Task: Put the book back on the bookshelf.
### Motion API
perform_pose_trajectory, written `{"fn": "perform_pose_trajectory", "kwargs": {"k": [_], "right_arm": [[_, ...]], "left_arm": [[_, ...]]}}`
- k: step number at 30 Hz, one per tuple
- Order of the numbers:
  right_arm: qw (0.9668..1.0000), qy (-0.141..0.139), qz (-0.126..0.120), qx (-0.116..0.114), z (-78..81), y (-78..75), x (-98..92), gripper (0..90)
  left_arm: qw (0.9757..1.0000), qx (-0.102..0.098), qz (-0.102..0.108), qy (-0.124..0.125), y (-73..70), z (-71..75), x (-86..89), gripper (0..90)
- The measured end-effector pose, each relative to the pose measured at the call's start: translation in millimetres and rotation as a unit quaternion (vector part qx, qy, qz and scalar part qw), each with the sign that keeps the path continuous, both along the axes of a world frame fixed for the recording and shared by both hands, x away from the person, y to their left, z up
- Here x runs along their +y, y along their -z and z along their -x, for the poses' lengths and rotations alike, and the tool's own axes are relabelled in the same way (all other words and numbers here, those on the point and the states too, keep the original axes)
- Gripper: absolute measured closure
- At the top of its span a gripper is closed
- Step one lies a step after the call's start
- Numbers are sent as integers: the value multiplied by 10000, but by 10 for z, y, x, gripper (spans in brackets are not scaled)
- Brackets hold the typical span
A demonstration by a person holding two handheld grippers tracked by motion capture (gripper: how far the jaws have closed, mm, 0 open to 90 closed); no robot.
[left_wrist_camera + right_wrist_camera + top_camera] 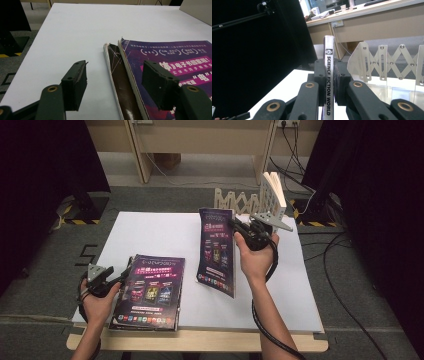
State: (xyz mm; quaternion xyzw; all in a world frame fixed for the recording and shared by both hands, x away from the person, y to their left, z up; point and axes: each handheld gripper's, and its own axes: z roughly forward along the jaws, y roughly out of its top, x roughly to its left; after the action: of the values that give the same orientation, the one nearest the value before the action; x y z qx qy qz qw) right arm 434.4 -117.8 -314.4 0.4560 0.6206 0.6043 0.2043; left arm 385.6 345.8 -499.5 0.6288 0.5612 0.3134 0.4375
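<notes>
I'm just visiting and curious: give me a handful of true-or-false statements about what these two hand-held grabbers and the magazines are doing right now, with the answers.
1. The right gripper is clamped on the spine of a magazine. True.
2. That held magazine lies flat on the table. False: it hangs lifted above the white top, held by its spine.
3. The left gripper holds a magazine. False: its jaws stand open beside the stack of magazines, gripping nothing.
4. The stack sits at the near left part of the table. True.
5. A folding lattice rack stands at the far edge, with a book upright in it. True.
6. The rack is packed full of magazines. False: it holds one upright book at its right end.
</notes>
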Motion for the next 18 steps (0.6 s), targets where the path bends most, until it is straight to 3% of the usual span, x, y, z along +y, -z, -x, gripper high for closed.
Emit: {"fn": "perform_pose_trajectory", "kwargs": {"k": [18], "right_arm": [[10000,92,-31,-18,-3,-41,-67,837]], "left_arm": [[10000,4,4,-3,0,-2,0,365]]}}
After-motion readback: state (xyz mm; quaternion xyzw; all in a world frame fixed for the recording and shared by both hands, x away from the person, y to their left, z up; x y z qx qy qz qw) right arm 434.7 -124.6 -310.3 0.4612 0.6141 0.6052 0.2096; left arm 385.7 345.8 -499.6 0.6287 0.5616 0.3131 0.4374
